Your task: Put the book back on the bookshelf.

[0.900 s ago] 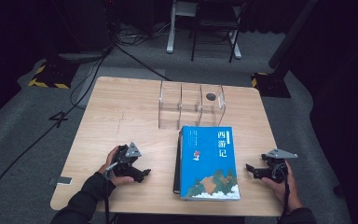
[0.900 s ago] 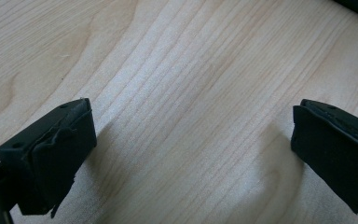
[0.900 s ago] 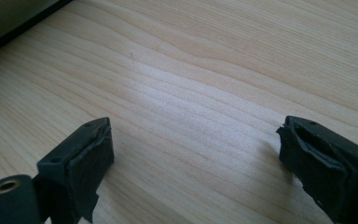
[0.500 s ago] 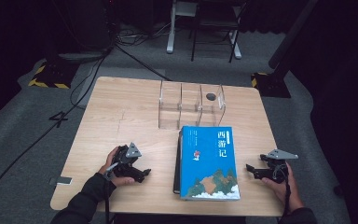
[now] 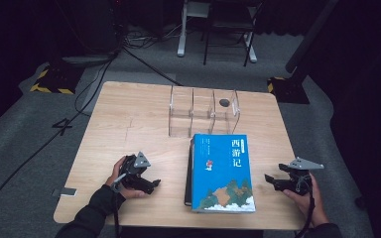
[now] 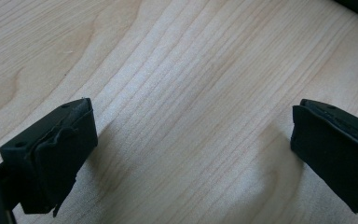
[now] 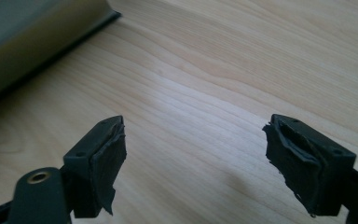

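The book [image 5: 222, 172] lies flat on the counter [image 5: 129, 119], near its front edge and a little right of the middle. Behind it, just beside its far end, stands the rack [image 5: 203, 111], with a small disc [image 5: 224, 103] in its right compartment. My left gripper [image 5: 146, 184] rests on the counter left of the book; my right gripper [image 5: 273, 181] sits to the book's right, near the counter's right edge. Both stand apart from the book.

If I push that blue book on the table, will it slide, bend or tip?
The book lies flat on the wooden table, so it probably slides rather than tips. It looks thick with a hard cover, so likely stiff and fairly heavy.
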### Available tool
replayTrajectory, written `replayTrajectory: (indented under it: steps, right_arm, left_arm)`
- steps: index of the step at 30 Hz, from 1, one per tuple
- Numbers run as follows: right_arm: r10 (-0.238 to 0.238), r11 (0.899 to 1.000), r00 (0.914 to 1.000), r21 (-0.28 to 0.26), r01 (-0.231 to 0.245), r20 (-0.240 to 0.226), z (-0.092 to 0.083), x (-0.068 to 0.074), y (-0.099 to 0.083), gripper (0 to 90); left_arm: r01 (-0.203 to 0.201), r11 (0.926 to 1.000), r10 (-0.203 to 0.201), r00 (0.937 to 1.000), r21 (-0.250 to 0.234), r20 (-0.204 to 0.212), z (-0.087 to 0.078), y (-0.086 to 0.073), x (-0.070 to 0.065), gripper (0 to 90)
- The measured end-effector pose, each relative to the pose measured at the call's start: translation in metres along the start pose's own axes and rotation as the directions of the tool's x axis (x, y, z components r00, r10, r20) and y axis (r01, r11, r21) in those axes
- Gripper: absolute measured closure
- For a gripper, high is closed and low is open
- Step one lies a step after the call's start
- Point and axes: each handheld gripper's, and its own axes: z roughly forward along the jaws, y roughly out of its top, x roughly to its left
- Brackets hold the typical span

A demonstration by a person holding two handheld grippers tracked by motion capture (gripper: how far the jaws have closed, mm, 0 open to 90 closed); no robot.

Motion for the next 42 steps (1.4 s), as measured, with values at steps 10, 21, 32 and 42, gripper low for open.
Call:
replayTrajectory:
  steps: [10, 21, 32, 42]
  right_arm:
    - [-0.078, 0.997, 0.9922, -0.003, 0.079, -0.097, -0.03, 0.031, 0.016, 21.6]
    - [-0.095, 0.995, 0.986, -0.007, 0.095, -0.137, -0.05, 0.047, 0.022, 24.9]
    - [-0.134, 0.991, 0.9713, -0.042, 0.128, -0.197, -0.059, 0.061, 0.034, 23.6]
    - [-0.16, 0.986, 0.9622, -0.072, 0.148, -0.22, -0.065, 0.076, 0.05, 23.5]
  left_arm:
    - [-0.026, 0.9996, 0.026, 0.9995, -0.009, 0.018, 0.003, 0.004, 0.0, 3.8]
    - [-0.04, 0.9992, 0.04, 0.9987, 0.0, 0.031, 0.008, 0.009, 0.002, 1.1]
    - [-0.052, 0.9986, 0.052, 0.9978, -0.001, 0.04, 0.008, 0.01, 0.001, 1.0]
    - [-0.057, 0.9983, 0.057, 0.9973, -0.003, 0.047, 0.009, 0.011, -0.002, 1.2]
